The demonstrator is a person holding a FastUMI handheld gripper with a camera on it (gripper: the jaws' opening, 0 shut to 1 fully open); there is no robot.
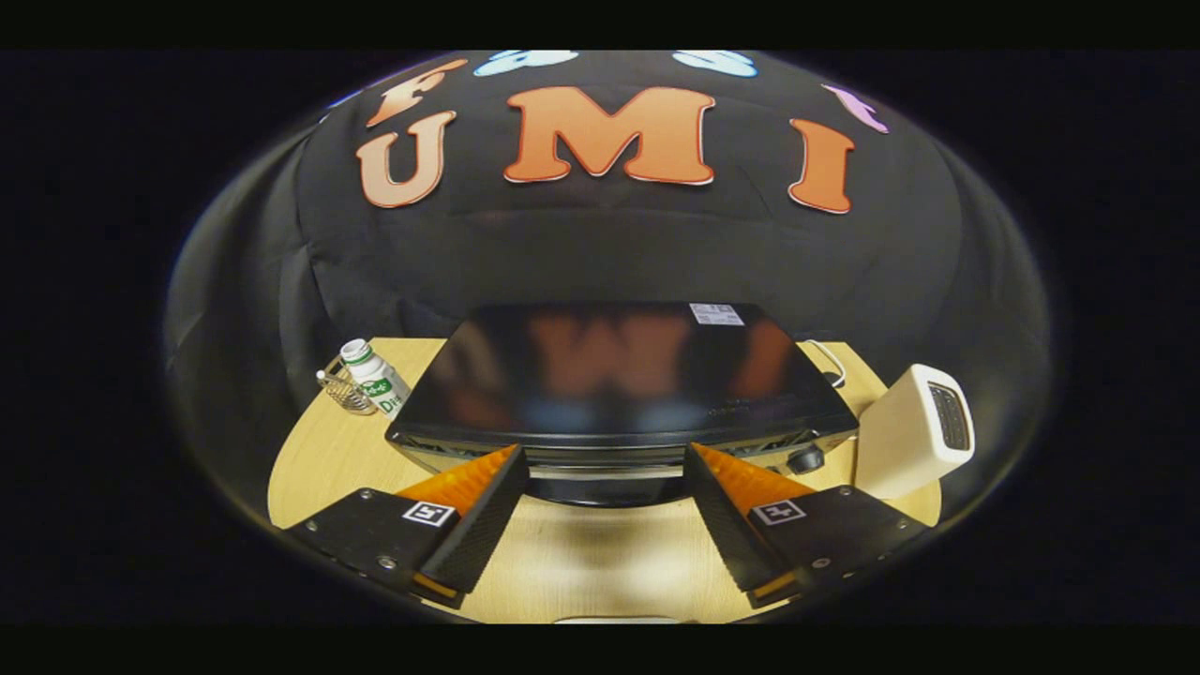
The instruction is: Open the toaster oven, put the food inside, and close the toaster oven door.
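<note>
Here the gripper is spread wide, holding nothing; its fingers flank the front of the black toaster oven. Oven sits mid-table, door closed. White bottle in a wire holder near the table's far left corner; white appliance at the right edge.

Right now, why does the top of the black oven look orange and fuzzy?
In the gripper view, the toaster oven has a glossy top that mirrors the wall behind it as a blurry reflection; the fisheye lens bends the wooden table; the open gripper looks sharp.
</note>
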